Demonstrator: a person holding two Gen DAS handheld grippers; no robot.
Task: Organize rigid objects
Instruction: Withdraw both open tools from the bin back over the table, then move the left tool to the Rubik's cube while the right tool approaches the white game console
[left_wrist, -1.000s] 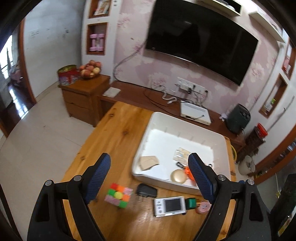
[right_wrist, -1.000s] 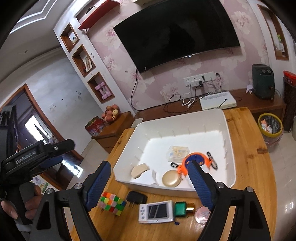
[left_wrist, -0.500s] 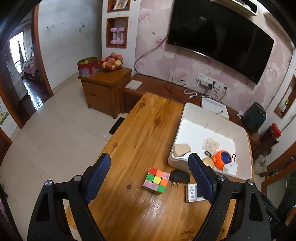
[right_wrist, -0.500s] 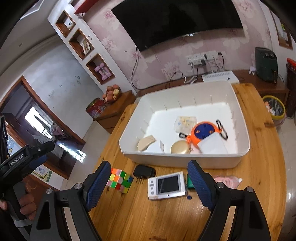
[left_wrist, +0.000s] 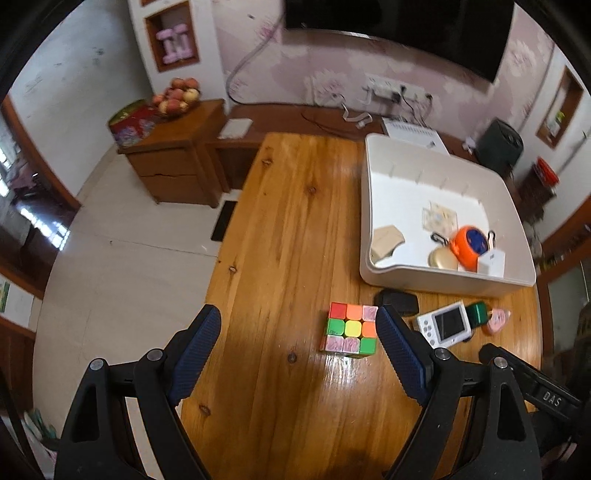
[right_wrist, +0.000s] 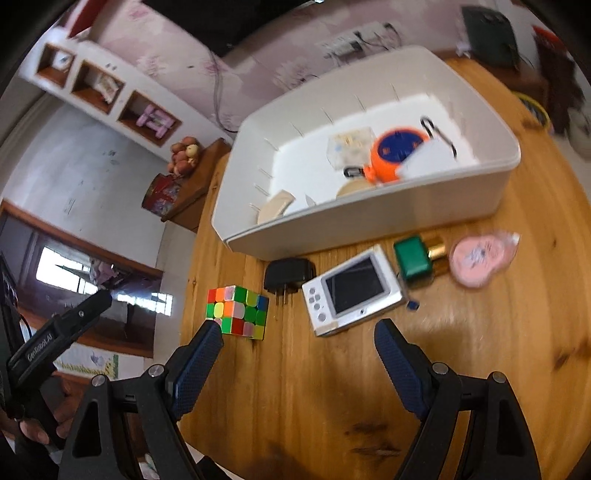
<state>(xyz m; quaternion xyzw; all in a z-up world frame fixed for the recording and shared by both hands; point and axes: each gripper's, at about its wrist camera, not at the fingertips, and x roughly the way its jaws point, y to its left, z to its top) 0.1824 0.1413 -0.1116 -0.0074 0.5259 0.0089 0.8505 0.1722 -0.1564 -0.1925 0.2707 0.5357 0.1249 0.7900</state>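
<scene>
- Left gripper (left_wrist: 295, 354): jaws spread wide, nothing between them, tilted down over the near part of the table (left_wrist: 280, 229). Its right pad sits just beside the puzzle cube in the left wrist view.
- Right gripper (right_wrist: 297, 363): jaws likewise wide apart and empty, aimed at bare wood short of the camera.
- Puzzle cube (left_wrist: 349, 328): multicoloured, flat on the table toward the near edge, leftmost of the loose row. It lies ahead and slightly right of the left gripper's centre line, so the left hand looks the nearer one for it. No long axis; square faces roughly in line with the pads.
- Digital camera (right_wrist: 352, 290): silver, screen up, long axis slanting across the right gripper's line; straight ahead of that gripper, so a wrist roll seems needed.
- Black plug adapter (right_wrist: 289, 275): between cube and camera, prongs toward the near edge.
- Green bottle (right_wrist: 415, 256) and pink case (right_wrist: 480, 260): right end of the row.
- White bin (right_wrist: 369, 218): behind the row, toward the far right corner, already holding an orange reel (right_wrist: 397, 153) and small items.
</scene>
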